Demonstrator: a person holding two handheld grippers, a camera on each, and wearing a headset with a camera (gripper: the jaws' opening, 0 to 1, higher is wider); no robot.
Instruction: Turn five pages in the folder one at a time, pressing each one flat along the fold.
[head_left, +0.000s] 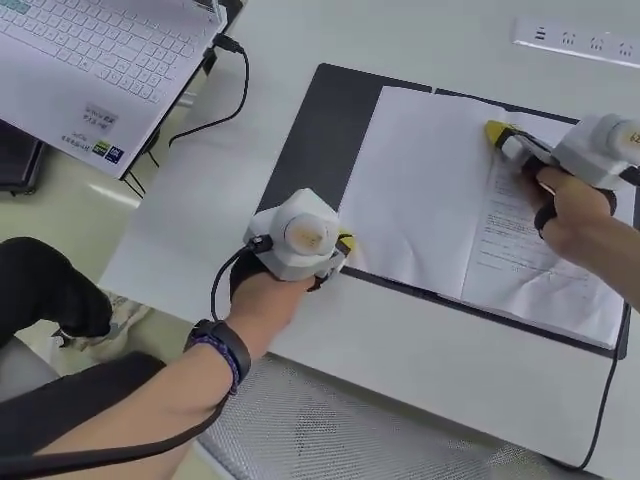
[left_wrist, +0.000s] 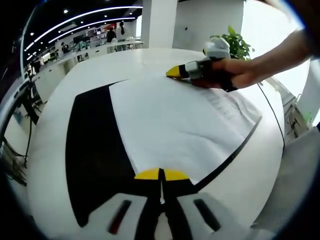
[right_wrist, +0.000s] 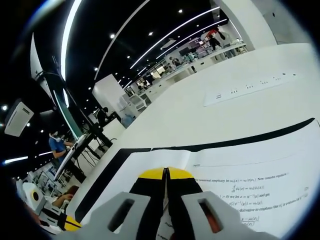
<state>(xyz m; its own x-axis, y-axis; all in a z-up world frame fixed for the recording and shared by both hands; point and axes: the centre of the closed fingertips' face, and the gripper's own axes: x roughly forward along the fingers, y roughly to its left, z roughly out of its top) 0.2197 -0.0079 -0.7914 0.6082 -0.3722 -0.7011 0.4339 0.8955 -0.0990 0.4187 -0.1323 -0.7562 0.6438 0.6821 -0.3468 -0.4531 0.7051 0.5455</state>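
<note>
White workbench (head_left: 400, 350) is carrying the open folder (head_left: 320, 130), whose turned page (head_left: 420, 190) the left gripper (head_left: 343, 245), jaws together and empty, is pinning just under its tips while the right gripper (head_left: 497, 131), likewise closed on nothing, is bearing on the fold (head_left: 475, 225) beneath it, seemingly flattening the crease.

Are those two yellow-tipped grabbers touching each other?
Apart. The head view shows the left gripper at the near edge of the page and the right gripper across it.
</note>
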